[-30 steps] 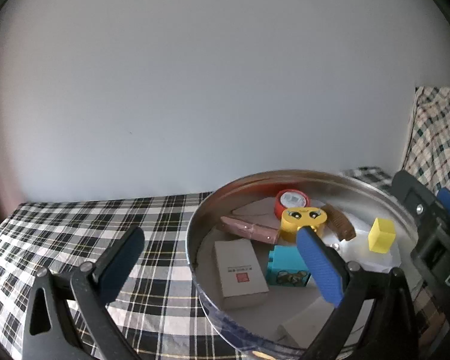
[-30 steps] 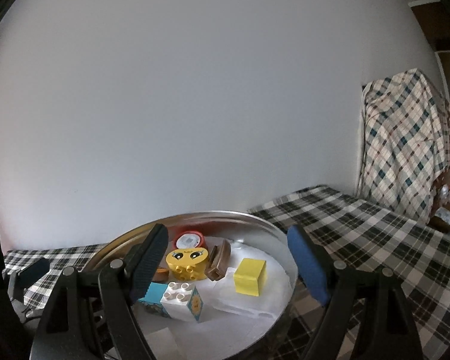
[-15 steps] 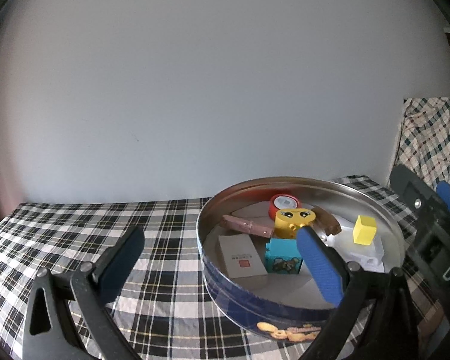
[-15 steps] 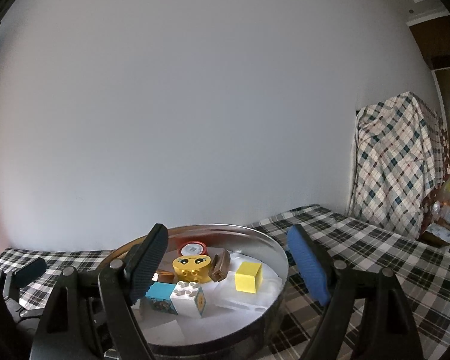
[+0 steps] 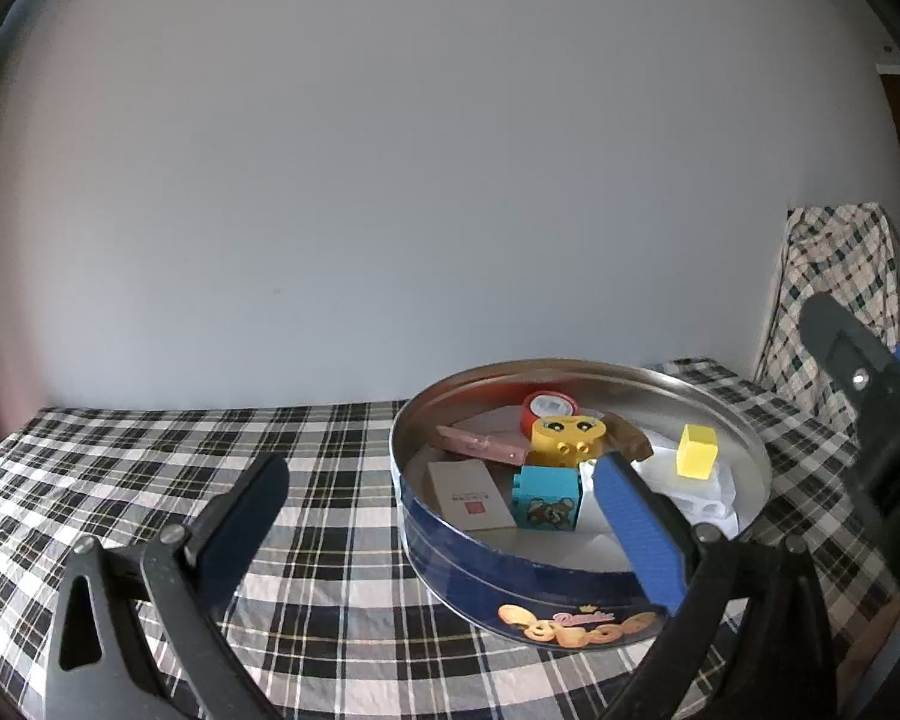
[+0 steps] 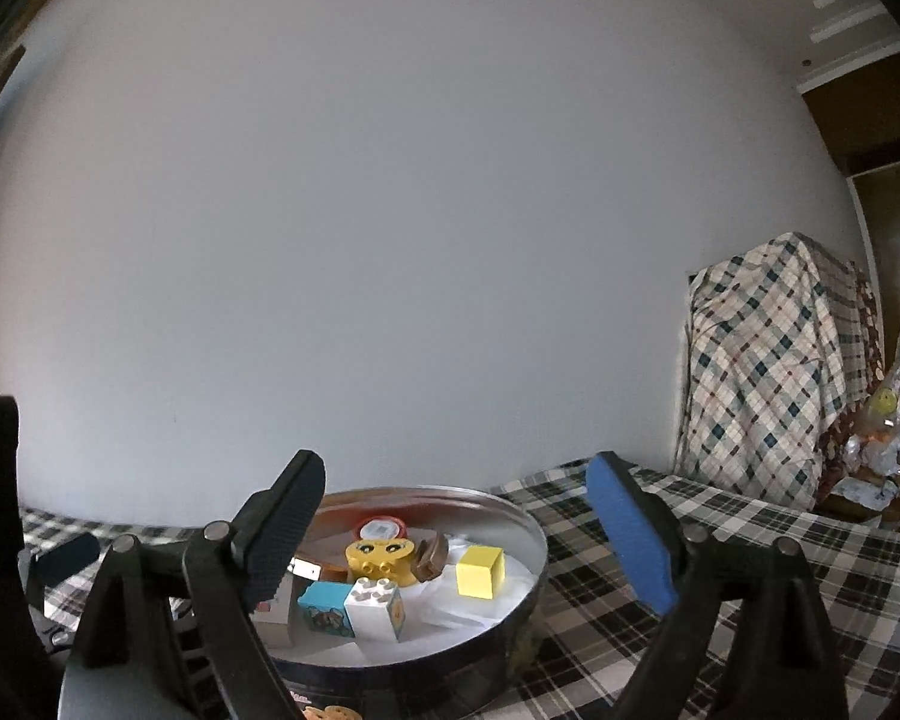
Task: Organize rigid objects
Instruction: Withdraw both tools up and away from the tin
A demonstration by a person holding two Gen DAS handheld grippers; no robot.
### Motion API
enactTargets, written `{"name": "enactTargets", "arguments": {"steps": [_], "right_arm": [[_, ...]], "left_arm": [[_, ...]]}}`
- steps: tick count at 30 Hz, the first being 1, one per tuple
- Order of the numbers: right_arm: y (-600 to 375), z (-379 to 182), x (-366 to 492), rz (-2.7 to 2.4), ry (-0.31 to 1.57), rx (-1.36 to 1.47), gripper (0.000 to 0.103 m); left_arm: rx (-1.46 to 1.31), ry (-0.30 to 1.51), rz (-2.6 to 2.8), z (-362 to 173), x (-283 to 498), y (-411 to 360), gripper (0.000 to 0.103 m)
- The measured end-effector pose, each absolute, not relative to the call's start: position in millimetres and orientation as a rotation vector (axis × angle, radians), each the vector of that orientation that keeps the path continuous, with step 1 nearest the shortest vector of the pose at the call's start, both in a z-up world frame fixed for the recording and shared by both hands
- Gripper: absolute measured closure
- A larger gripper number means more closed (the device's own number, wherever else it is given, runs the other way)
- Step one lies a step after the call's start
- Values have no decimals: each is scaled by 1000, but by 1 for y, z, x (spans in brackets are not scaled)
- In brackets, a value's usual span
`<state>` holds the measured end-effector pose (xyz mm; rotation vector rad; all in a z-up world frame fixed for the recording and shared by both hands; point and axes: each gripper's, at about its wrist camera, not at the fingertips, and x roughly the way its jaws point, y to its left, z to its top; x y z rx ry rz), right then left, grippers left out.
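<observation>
A round blue cookie tin (image 5: 546,597) stands on the checked tablecloth and shows in the right wrist view too (image 6: 528,531). It holds a yellow cube (image 5: 697,450) (image 6: 480,570), a yellow face brick (image 5: 567,441) (image 6: 381,558), a blue bear block (image 5: 546,498) (image 6: 324,609), a white brick (image 6: 375,606), a red round item (image 5: 549,407), a pink bar (image 5: 480,444) and a white box (image 5: 468,495). My left gripper (image 5: 444,516) is open and empty, near the tin's left front. My right gripper (image 6: 456,531) is open and empty, raised before the tin.
The checked tablecloth (image 5: 150,468) spreads left of the tin. A plain wall rises behind. A piece of furniture draped in checked fabric (image 6: 768,378) stands at the right. The right gripper's body (image 5: 870,438) shows at the right edge of the left wrist view.
Both grippers have drawn back and up from the tin, which now looks smaller and farther. Both stay open and empty. The objects in the tin have not moved.
</observation>
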<state>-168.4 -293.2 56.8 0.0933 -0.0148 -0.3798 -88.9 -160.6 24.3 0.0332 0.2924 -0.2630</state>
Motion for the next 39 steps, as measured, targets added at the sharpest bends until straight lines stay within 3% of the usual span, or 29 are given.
{"name": "enactTargets", "arguments": {"steps": [15, 39], "right_arm": [[-317, 57, -202, -405, -96, 206, 5], [-292, 61, -208, -401, -142, 88, 4]], "left_arm": [[26, 288, -265, 25, -97, -156, 0], [23, 256, -217, 27, -103, -152, 0]]}}
